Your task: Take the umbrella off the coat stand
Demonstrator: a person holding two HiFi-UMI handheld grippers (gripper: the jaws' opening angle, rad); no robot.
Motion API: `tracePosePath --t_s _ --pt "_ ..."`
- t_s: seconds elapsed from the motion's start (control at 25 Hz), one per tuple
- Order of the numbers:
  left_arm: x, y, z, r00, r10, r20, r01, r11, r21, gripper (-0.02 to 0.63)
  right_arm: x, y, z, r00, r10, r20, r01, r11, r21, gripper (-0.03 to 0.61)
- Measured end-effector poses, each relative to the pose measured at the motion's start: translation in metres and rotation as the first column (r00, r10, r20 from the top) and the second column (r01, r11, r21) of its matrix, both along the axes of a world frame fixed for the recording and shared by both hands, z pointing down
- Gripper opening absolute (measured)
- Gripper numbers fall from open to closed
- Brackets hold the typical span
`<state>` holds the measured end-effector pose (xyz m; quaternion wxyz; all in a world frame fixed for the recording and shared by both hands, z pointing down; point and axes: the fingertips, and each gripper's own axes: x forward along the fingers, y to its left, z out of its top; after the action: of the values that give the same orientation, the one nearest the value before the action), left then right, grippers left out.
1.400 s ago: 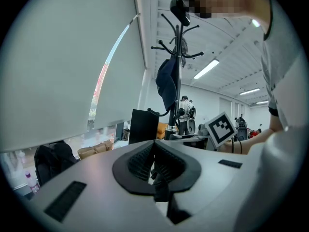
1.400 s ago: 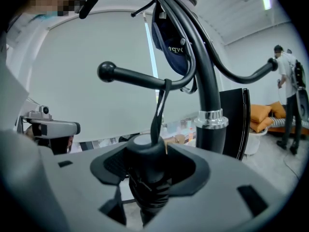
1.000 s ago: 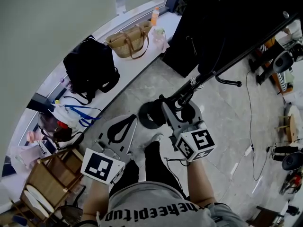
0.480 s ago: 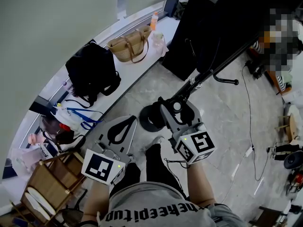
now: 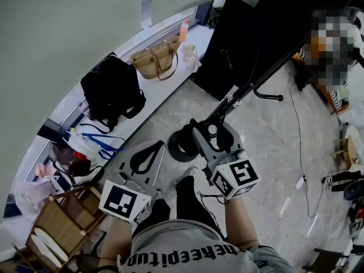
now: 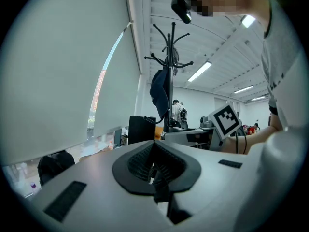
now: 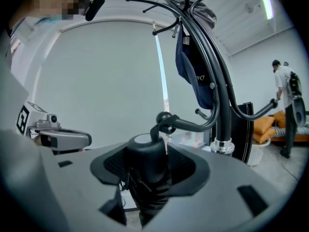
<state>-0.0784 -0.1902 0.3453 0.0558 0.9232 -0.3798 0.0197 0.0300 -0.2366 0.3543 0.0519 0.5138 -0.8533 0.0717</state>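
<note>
Pinching the black umbrella (image 7: 145,175) in your right hand-held gripper (image 7: 149,158), you have its strap looped over a low hook of the coat stand (image 7: 220,105). Left hand-held gripper (image 6: 154,163) is pressed together (pads touching).

- We take this for an open office or lab floor — long strip lights (image 6: 199,71) cross a high white ceiling, right of centre in the left gripper view.
- A white roller blind (image 6: 63,71) fills that view's left.
- At the head view's upper left, a window ledge (image 5: 152,83) carries a black backpack (image 5: 111,92), a straw bag (image 5: 156,54) and a bottle (image 5: 183,28).
- A pale stone floor (image 5: 267,124) fills the middle, with a loose cable (image 5: 298,141) at the right.
- A coat stand (image 6: 172,47) rises centre frame — and at the right gripper view's right edge a person (image 7: 284,91) stands by orange cushions (image 7: 264,125).
</note>
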Motion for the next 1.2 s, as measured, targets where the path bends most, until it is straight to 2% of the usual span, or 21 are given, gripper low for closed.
tracePosePath --t_s 0.72,1.2 --pt "-0.009 0.005 -0.013 1.000 -0.010 -0.001 0.010 0.999 0.031 0.015 -0.017 0.004 -0.017 0.999 -0.033 -0.003 0.033 0.999 0.029 0.232" --pt "-0.012 0.017 -0.022 1.000 0.021 -0.002 -0.021 0.998 0.058 0.015 -0.022 0.023 -0.023 1.000 -0.011 -0.003 0.011 0.999 0.039 0.232"
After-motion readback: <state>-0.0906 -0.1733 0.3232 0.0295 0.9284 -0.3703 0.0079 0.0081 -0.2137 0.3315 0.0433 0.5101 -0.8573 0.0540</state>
